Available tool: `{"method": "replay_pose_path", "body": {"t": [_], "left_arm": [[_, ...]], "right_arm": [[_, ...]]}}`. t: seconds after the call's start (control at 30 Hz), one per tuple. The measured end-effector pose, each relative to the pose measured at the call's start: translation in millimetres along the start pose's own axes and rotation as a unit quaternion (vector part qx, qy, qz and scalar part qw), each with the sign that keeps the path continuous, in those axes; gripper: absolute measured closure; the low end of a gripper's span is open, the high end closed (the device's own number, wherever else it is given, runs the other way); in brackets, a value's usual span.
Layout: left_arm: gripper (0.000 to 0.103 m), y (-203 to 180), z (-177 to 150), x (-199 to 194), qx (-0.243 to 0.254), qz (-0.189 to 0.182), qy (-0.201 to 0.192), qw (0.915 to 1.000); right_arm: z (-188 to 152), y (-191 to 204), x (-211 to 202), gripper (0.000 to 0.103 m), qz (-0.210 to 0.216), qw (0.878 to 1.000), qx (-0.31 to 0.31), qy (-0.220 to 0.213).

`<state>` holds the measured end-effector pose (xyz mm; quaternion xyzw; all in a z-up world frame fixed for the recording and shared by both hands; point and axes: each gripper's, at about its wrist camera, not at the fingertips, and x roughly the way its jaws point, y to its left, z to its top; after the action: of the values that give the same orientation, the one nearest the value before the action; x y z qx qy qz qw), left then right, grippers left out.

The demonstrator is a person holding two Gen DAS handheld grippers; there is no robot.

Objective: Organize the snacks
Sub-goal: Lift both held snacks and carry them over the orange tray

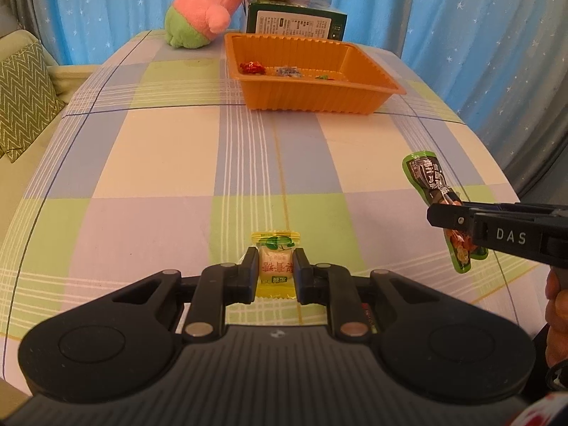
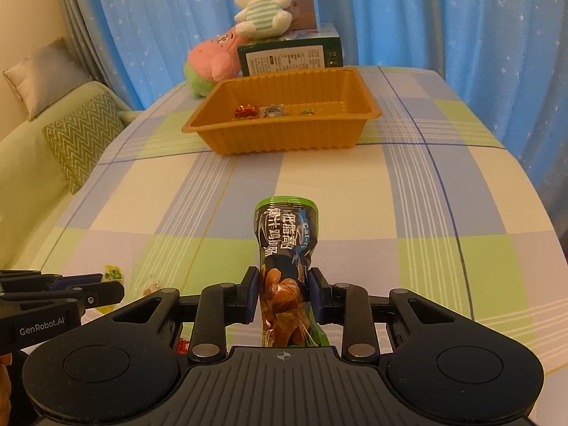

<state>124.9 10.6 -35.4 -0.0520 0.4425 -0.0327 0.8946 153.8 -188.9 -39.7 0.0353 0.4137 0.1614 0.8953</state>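
Observation:
My left gripper (image 1: 276, 272) is shut on a yellow-wrapped candy (image 1: 276, 266) just above the checked tablecloth. My right gripper (image 2: 283, 293) is shut on a long green and black snack pouch (image 2: 284, 248), held above the table; the pouch also shows at the right of the left wrist view (image 1: 435, 191). The orange tray (image 1: 369, 71) stands at the far side and holds a red candy (image 1: 251, 67), a pale wrapped candy (image 1: 288, 71) and a small green one (image 1: 323, 77). The tray also shows in the right wrist view (image 2: 284, 135).
A pink and green plush (image 1: 202, 17), a green box (image 1: 296, 23) and a white rabbit plush (image 2: 262, 3) stand behind the tray. A sofa with a zigzag cushion (image 1: 25, 99) lies left of the table. A small red wrapper (image 2: 183, 346) lies under my right gripper.

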Motion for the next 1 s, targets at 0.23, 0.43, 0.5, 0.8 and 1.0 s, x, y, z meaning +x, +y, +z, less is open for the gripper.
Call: {"method": "replay_pose_path", "body": {"t": [0.23,0.43,0.5,0.8,1.0], "left_arm": [[0.085,-9.8,7.4,-11.0,0.006,-0.009,-0.012,0.9999],[0.085,-18.0,14.4,-19.0,0.01,-0.017,-0.021,0.9996],[0.085,-20.0,16.8,-20.7,0.012,-0.019,-0.023,0.9995],[0.085,-26.0,33.7,-23.8,0.019,-0.027,-0.034,0.9989],[0.085,-30.1,56.1,-23.7,0.028,-0.03,-0.045,0.9981]], "right_arm": [[4.4,-1.1,-17.4,0.073,-0.002,1.0,0.004,-0.012],[10.2,-1.6,-28.3,0.073,-0.004,1.0,0.004,-0.023],[12.1,-2.5,-30.8,0.073,-0.004,1.0,0.005,-0.026],[29.1,-8.3,-35.0,0.073,-0.006,0.999,0.004,-0.037],[49.0,-13.5,-32.4,0.073,-0.01,0.999,-0.005,-0.045]]}}
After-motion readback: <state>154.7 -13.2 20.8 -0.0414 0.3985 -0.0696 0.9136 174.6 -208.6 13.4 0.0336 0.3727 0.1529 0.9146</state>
